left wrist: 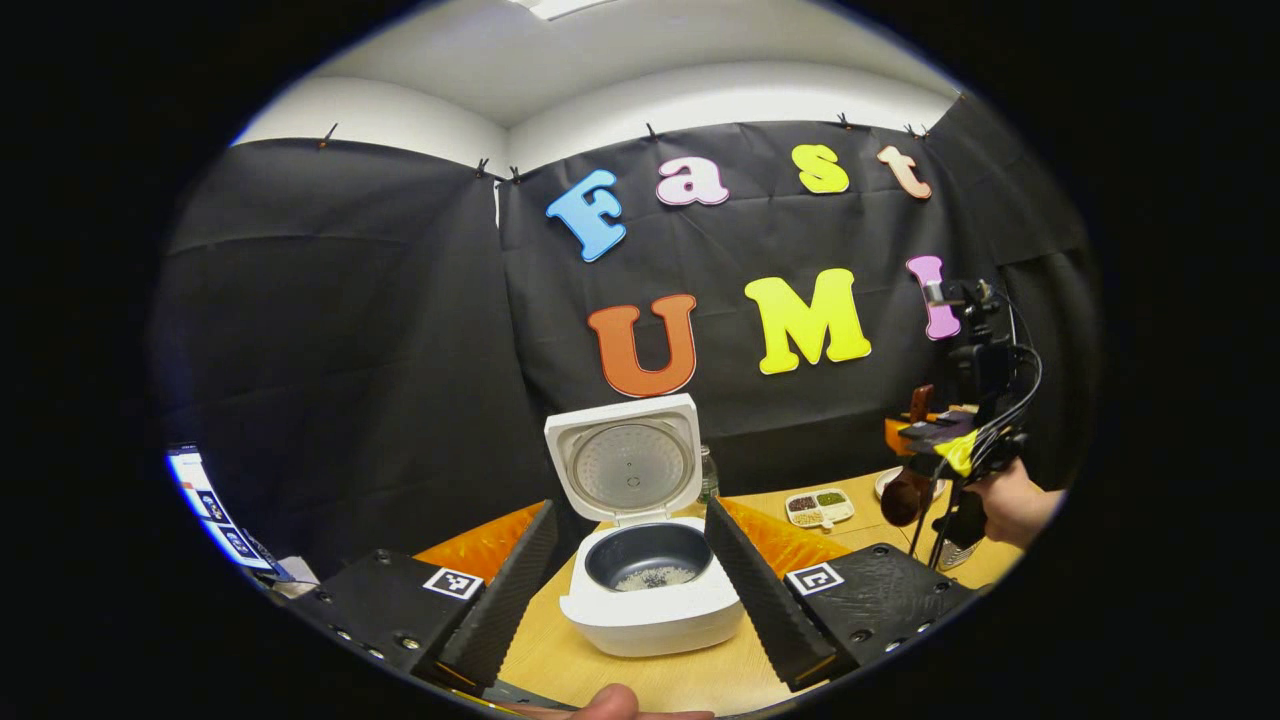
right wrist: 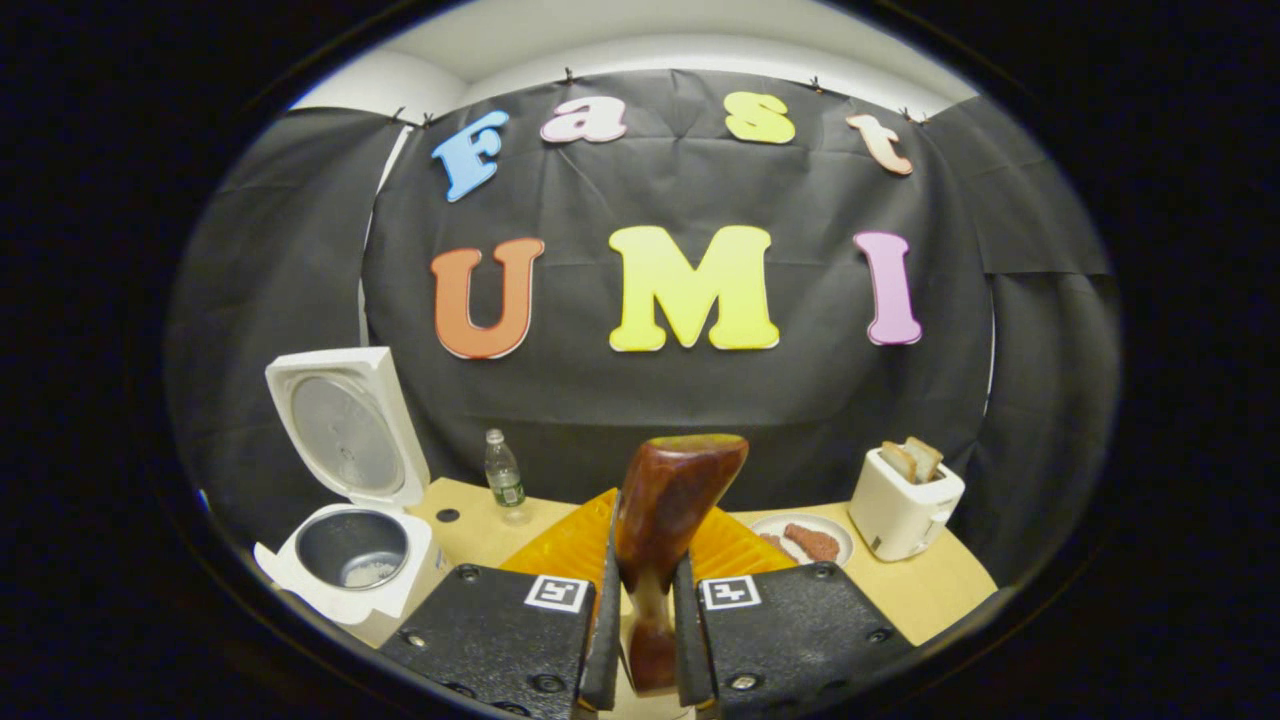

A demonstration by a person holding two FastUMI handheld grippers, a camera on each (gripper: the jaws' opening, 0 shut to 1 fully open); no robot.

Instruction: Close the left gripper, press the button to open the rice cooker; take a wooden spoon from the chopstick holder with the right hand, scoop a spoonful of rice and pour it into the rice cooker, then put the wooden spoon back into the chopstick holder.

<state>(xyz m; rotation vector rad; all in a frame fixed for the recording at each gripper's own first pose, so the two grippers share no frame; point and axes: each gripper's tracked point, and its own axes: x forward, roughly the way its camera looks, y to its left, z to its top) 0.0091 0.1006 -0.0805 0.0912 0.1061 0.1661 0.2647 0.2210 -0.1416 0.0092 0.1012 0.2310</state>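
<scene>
rice cooker (left wrist: 650,590) sits on the wooden table (left wrist: 620,670), lid (left wrist: 625,462) tipped up and back, so the button step looks done. a thin patch of white rice (left wrist: 655,577) lies in the dark inner pot; my guess is the scoop has been poured.

left gripper (left wrist: 632,575) hangs low in front of the cooker, jaws released and spread wide to either side of the pot, grasping nothing. probably parked there to stay clear of the other arm.

right gripper (right wrist: 642,625) is clenched on the wooden spoon (right wrist: 665,520), both fingers pressing its handle, bowl end up and leaning slightly right. from the left gripper view it is held high at the far right by a hand (left wrist: 1015,505), well apart from the cooker. judging by that, the spoon is bound for the chopstick holder, which i cannot pick out for sure.

count: one cooker, one spoon, one water bottle (right wrist: 503,475), one toaster (right wrist: 903,505) with two slices, one plate of food (right wrist: 805,540), one divided dish (left wrist: 819,507), two grippers.
</scene>
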